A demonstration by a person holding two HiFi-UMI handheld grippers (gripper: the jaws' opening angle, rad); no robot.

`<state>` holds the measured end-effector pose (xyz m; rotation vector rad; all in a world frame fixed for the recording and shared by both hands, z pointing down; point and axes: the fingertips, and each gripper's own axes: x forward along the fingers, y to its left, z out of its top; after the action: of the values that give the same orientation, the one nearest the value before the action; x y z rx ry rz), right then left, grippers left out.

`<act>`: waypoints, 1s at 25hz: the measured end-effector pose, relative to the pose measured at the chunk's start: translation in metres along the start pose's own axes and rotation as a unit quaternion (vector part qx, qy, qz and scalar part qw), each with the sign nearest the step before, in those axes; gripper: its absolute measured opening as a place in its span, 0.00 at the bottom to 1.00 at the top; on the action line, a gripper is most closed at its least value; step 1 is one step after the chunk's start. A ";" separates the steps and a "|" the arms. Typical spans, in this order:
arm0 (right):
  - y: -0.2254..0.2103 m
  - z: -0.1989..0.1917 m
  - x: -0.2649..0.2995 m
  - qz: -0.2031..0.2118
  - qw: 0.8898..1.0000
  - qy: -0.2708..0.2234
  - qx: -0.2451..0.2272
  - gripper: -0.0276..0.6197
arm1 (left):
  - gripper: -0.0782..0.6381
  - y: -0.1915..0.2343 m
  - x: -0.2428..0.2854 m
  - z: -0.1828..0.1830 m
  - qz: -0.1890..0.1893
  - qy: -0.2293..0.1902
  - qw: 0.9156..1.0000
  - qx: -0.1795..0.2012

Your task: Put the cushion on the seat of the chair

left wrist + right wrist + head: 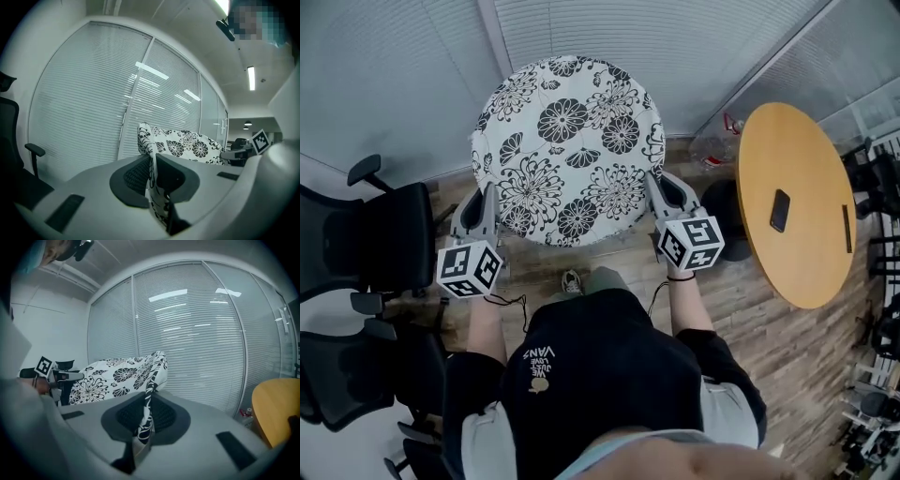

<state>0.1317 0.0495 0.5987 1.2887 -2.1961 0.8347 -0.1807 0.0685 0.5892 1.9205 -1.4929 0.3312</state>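
Observation:
A round white cushion (567, 150) with black flower print is held up in front of the person, above the wooden floor. My left gripper (486, 208) is shut on its near left edge, and my right gripper (661, 192) is shut on its near right edge. In the left gripper view the cushion's (180, 145) edge is pinched between the dark pads (133, 176). The right gripper view shows the same: the cushion's (117, 376) edge runs down between the pads (161, 416). Black office chairs (366, 244) stand at the left; their seats are mostly out of view.
A round wooden table (797, 202) stands at the right with a dark phone (780, 210) on it. Blinds over glass walls (675, 47) close off the far side. More chairs (342, 375) crowd the lower left. A black base (722, 206) sits on the floor beside the table.

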 end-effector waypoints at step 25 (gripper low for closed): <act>-0.004 -0.001 -0.002 0.044 0.999 -0.008 0.003 0.09 | 0.16 -0.019 -0.018 0.010 0.050 -0.019 0.998 0.019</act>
<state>0.1362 0.0498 0.5998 1.2135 -2.2788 0.8665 -0.1705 0.0780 0.5645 1.8957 -1.6224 0.3720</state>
